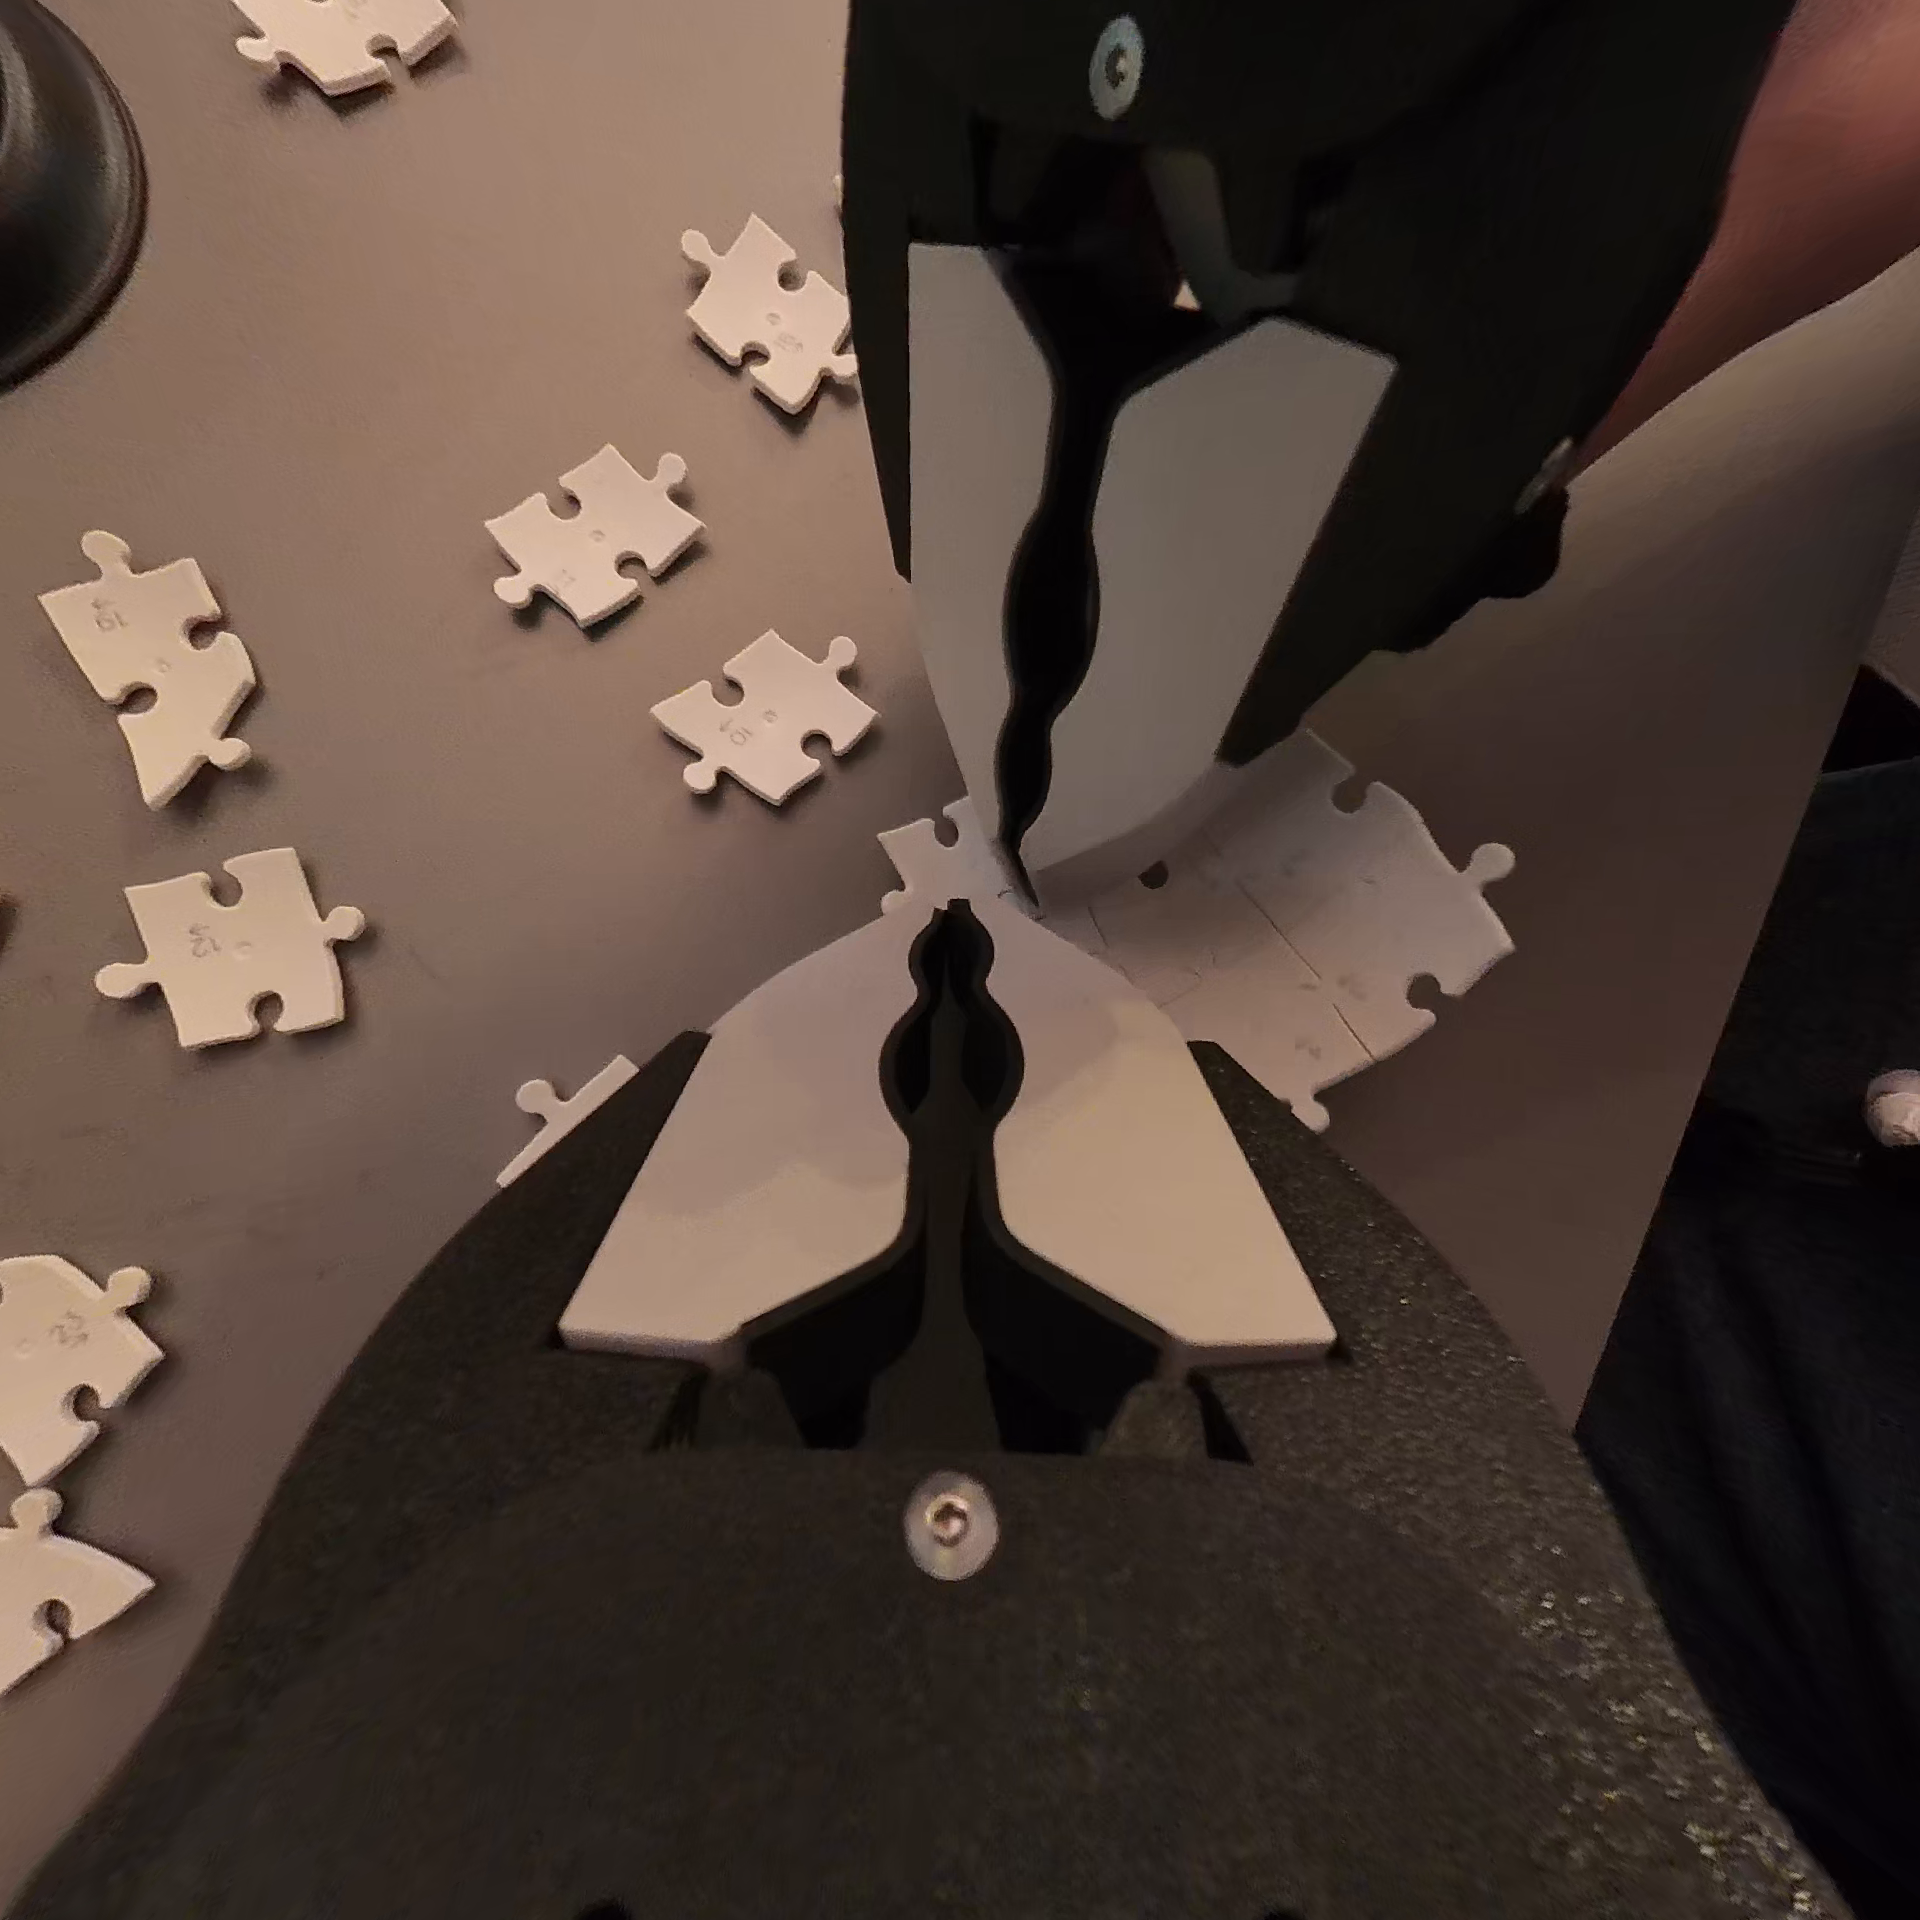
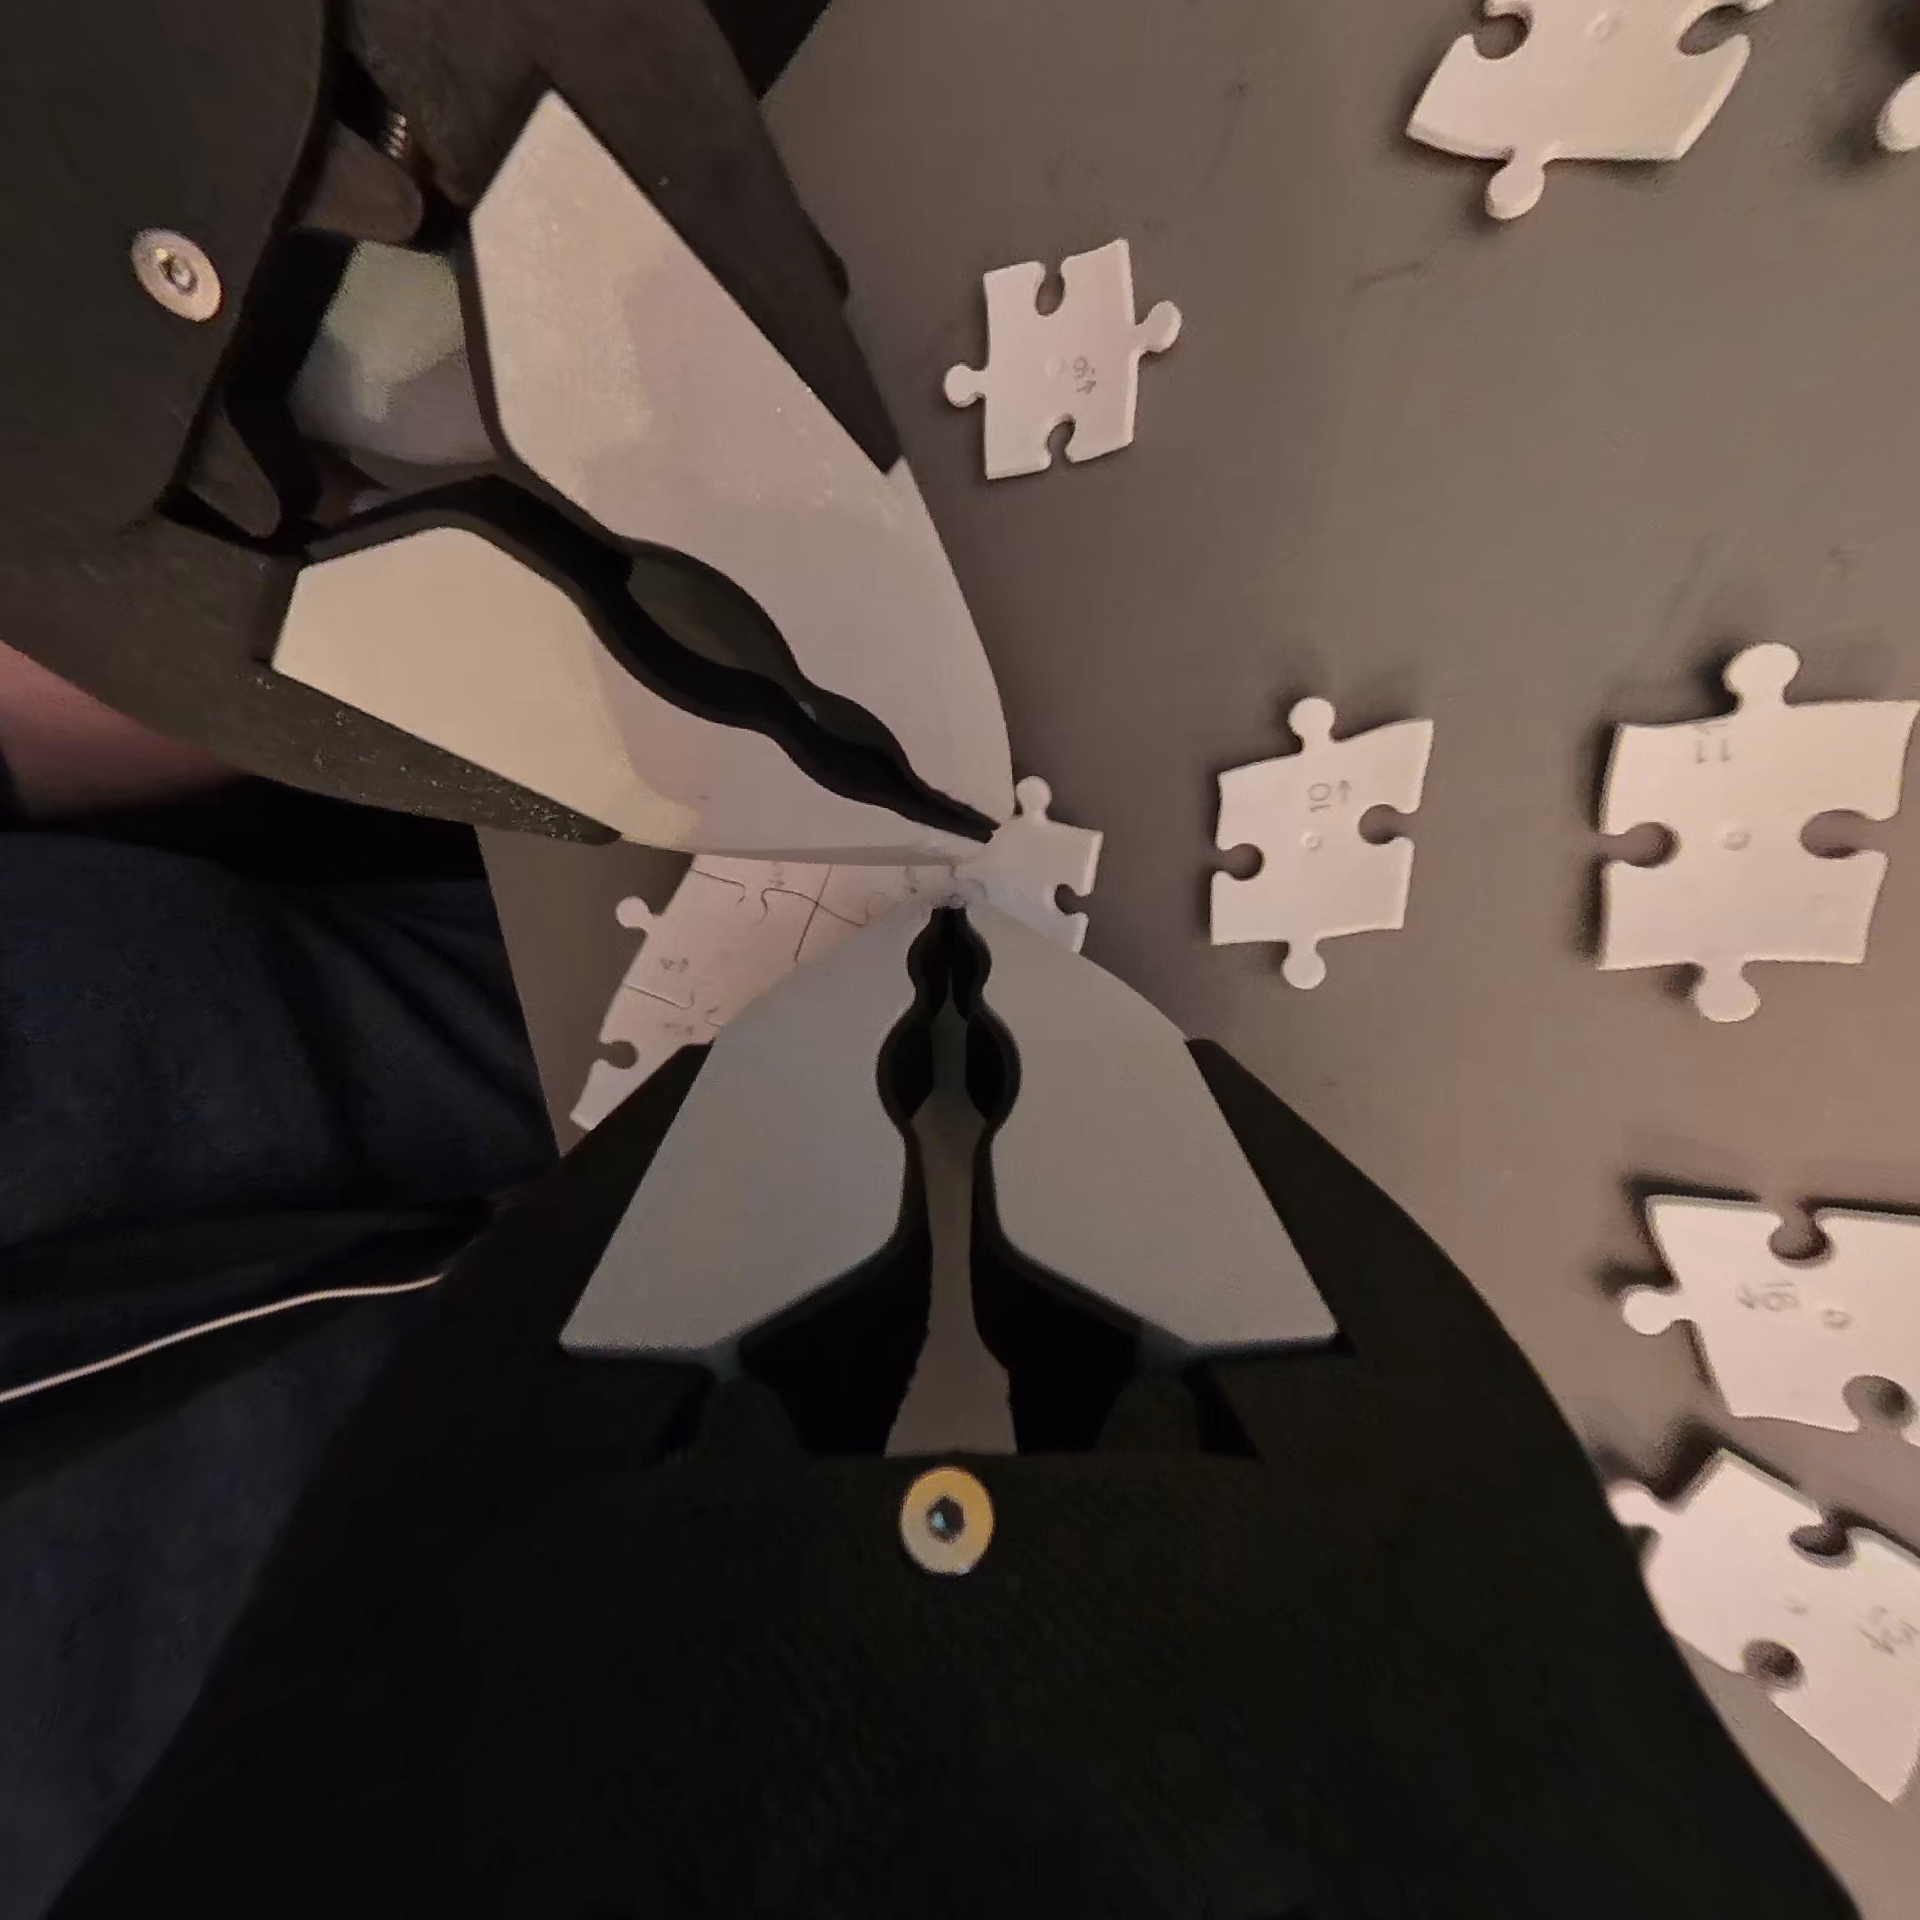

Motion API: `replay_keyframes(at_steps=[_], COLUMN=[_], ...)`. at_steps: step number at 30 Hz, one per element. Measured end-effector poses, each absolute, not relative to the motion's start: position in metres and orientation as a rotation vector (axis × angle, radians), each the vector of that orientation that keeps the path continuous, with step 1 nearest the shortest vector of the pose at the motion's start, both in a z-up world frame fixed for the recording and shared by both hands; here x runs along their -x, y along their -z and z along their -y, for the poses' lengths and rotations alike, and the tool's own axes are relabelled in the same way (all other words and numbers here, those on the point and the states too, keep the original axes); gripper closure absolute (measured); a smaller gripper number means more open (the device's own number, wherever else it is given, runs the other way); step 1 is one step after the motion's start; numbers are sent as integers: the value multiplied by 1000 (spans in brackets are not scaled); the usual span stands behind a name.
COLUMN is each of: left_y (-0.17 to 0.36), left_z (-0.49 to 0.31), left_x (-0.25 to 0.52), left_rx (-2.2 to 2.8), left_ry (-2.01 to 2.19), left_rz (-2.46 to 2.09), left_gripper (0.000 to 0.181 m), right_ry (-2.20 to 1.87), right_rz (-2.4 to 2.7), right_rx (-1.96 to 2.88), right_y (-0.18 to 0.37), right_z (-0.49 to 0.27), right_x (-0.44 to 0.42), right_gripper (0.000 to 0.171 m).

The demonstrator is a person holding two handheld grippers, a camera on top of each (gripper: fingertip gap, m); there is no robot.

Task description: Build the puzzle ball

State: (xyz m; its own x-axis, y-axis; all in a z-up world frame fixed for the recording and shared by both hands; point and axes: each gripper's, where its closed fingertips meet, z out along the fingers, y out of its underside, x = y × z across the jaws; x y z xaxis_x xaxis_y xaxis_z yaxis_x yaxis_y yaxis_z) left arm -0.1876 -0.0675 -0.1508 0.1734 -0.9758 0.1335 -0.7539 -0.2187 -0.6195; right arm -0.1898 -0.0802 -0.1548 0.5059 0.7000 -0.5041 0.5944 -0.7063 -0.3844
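A joined patch of white puzzle pieces (image 1: pixel 1299 935) lies flat on the grey table (image 1: pixel 468 312), near its edge. It also shows in the right wrist view (image 2: pixel 727 935). Its end piece (image 1: pixel 920 847), also in the right wrist view (image 2: pixel 1049 857), sticks out past both tips. My left gripper (image 1: pixel 956 912) is shut, its tip touching that end piece. My right gripper (image 1: pixel 1023 883) comes down from above, shut, with its tip on the same spot. In the right wrist view my right gripper (image 2: pixel 948 914) and left gripper (image 2: pixel 987 831) meet tip to tip. Neither visibly clamps a piece.
Several loose white pieces lie scattered on the table, such as these (image 1: pixel 597 535) (image 1: pixel 764 727) (image 2: pixel 1314 831) (image 2: pixel 1745 831). A dark round object (image 1: pixel 52 187) sits at the far corner. A person in dark clothing (image 2: pixel 208 1039) is close to the table edge by the patch. Both grippers' tips are close together, under 4 cm apart. Left tips and right tips are each some 20 cm from the dark round object (image 1: pixel 52 187).
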Motion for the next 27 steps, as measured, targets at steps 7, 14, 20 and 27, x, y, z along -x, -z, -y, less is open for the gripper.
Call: replay_keyframes(at_steps=[7, 14, 20, 27], left_y=[155, 154, 141, 126], left_z=[68, 64, 52, 43], left_x=[187, 191, 204, 221], left_rx=[2039, 2075, 2082, 2073], left_ry=[655, 726, 752, 774], left_rz=[-1684, -1614, -1502, -1379], left_gripper=[181, 181, 181, 181], right_ry=[-1079, -1111, -1105, -888], right_rz=[1017, 996, 975, 1085], right_rx=[2550, 2534, 2612, 2735], right_y=[154, 154, 154, 156], right_z=[76, 74, 75, 76], right_x=[194, 197, 197, 196], right_gripper=[170, 170, 170, 170])
